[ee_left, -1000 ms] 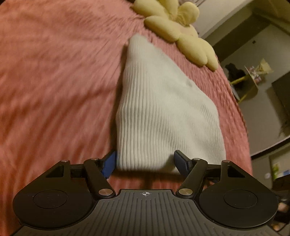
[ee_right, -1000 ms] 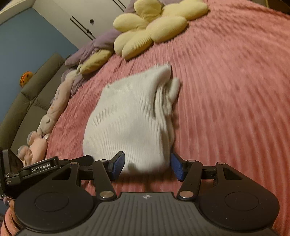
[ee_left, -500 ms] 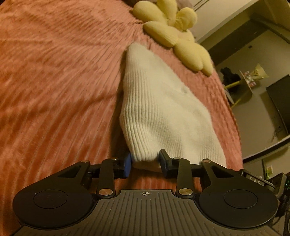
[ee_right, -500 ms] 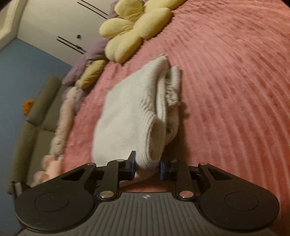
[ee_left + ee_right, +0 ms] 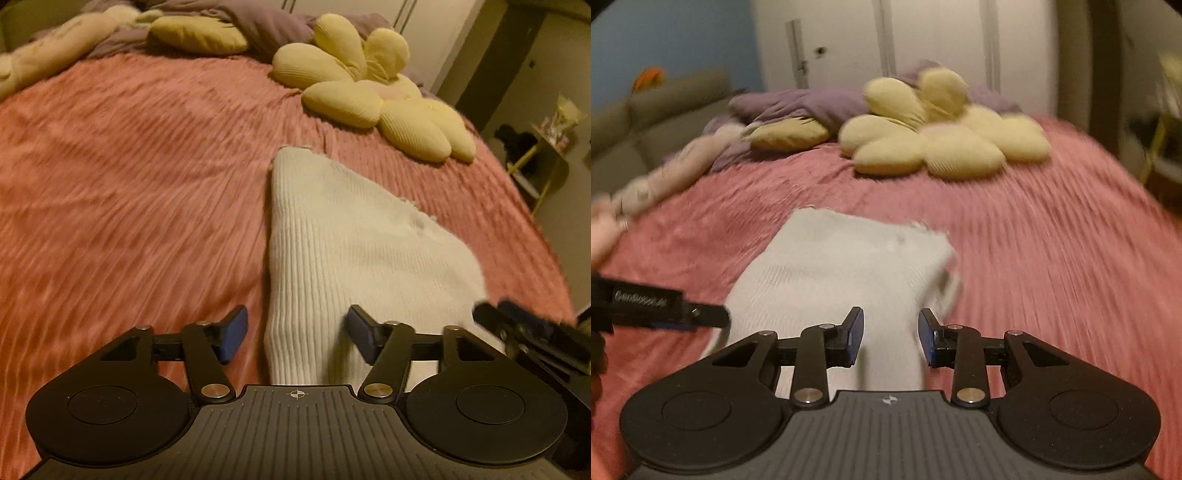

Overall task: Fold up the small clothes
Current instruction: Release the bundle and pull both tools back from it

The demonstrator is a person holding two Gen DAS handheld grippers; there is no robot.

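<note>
A cream ribbed knit garment (image 5: pixel 351 251) (image 5: pixel 842 266) lies folded on the pink bedspread (image 5: pixel 129 184) (image 5: pixel 1052 277). My left gripper (image 5: pixel 295 321) hovers over its near left corner. Its jaws are opening wide, with the cloth's edge showing between them and clear gaps at both pads. My right gripper (image 5: pixel 891 325) hangs over the near right part of the garment. Its jaws are opening too, still narrow, and I see cloth below the gap. The garment's near edge is hidden under both gripper bodies. Each gripper shows at the edge of the other's view, the right gripper (image 5: pixel 532 332) and the left gripper (image 5: pixel 665 306).
A yellow flower-shaped pillow (image 5: pixel 369 96) (image 5: pixel 942 136) rests at the head of the bed, beside purple bedding (image 5: pixel 798 103) and a long plush toy (image 5: pixel 665 177). A grey sofa (image 5: pixel 646 118) stands to the left, and a yellow side table (image 5: pixel 543 155) is beyond the bed's right edge.
Half a second ago both grippers pinched the garment's near edge. Both have since let go, spread their jaws, risen and tipped up toward the pillows.
</note>
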